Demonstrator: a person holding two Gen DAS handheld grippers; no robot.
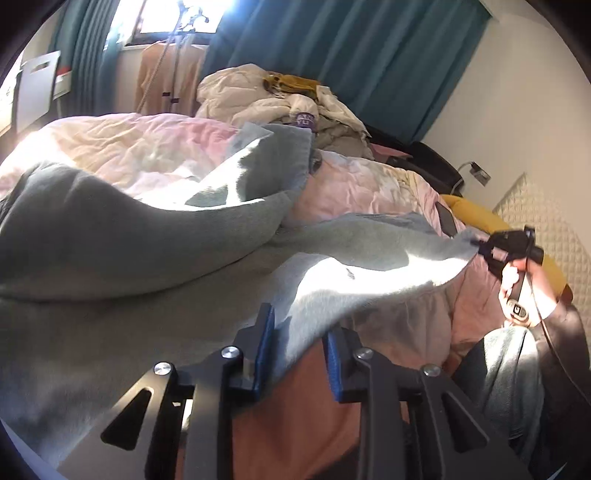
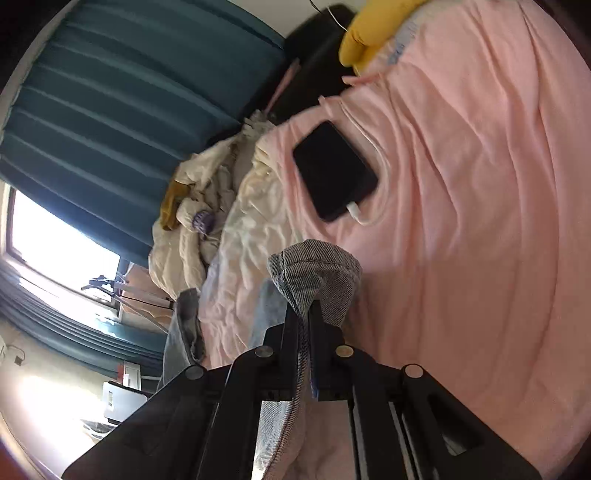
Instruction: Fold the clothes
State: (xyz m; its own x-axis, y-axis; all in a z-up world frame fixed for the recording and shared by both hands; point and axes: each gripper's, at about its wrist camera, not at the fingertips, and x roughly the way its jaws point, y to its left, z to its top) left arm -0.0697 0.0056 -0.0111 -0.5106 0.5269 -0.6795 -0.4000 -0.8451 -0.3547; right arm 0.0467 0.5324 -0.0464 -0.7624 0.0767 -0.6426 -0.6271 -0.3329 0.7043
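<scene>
My right tool (image 2: 303,306) pinched the grey garment's (image 1: 147,236) corner at far right, stretching its long axis across the pink bed (image 2: 480,221), while my left tool (image 1: 297,332) gaped around the near edge.

Teal curtains (image 1: 332,55), sunlit window (image 1: 173,14), white wall (image 1: 517,110), pink-sheeted bed (image 2: 480,221)

Pink bed (image 2: 480,221): phone (image 2: 334,171) (charging), grey garment (image 1: 147,240).
</scene>
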